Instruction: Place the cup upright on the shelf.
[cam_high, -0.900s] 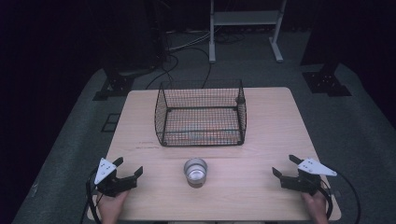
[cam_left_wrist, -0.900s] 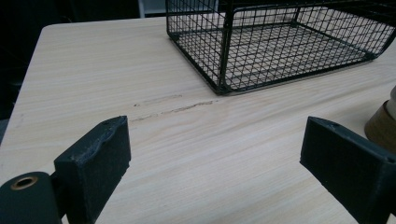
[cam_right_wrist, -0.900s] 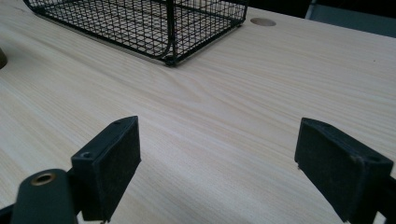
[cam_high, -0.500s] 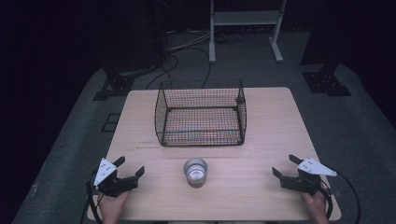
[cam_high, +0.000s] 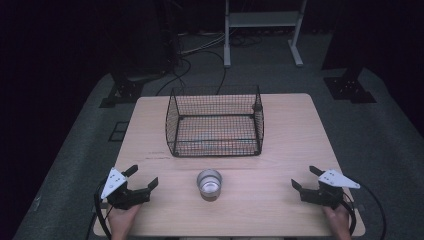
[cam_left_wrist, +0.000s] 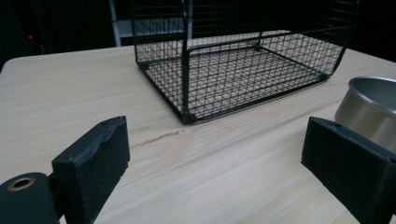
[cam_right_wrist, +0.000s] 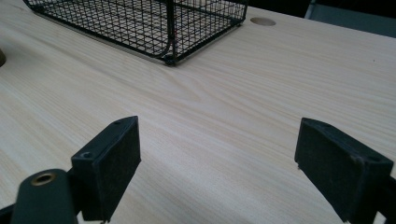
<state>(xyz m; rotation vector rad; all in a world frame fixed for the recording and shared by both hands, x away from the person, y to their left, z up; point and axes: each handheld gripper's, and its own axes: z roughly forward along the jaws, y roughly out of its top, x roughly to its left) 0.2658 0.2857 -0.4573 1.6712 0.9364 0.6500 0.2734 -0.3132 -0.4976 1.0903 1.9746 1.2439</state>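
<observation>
Cup (cam_high: 209, 184) of bare metal stood upright near the middle of the desk's (cam_high: 300, 145) front edge, well apart from both grippers and just in front of the wire basket (cam_high: 215, 122), which sits toward the desk's back edge, centred

- Left gripper (cam_high: 141, 179) held near the front left corner, fingers (cam_left_wrist: 93, 161) released and spread wide, nothing between them; bare wood is seen in the gap, with the cup at the right margin of the left gripper view
- Right gripper (cam_high: 303, 178) held near the front right corner, fingers (cam_right_wrist: 109, 156) likewise released and empty, aimed toward the basket's near corner
- Step judged: start position, no approach to the cup made yet. Cup into basket is taken as the likely aim
- Next move judged: one gripper to be brought in toward the cup, fingers kept wide enough to straddle rim or wall, then closed on it; a thin smooth wall may slip if pinched low
- Hard to read: cup cut off by the frame edge in the left gripper view; whether anything lies inside it cannot be told from above, only a shine. Basket floor appears bare through the mesh. Surroundings beyond the desk are dark
</observation>
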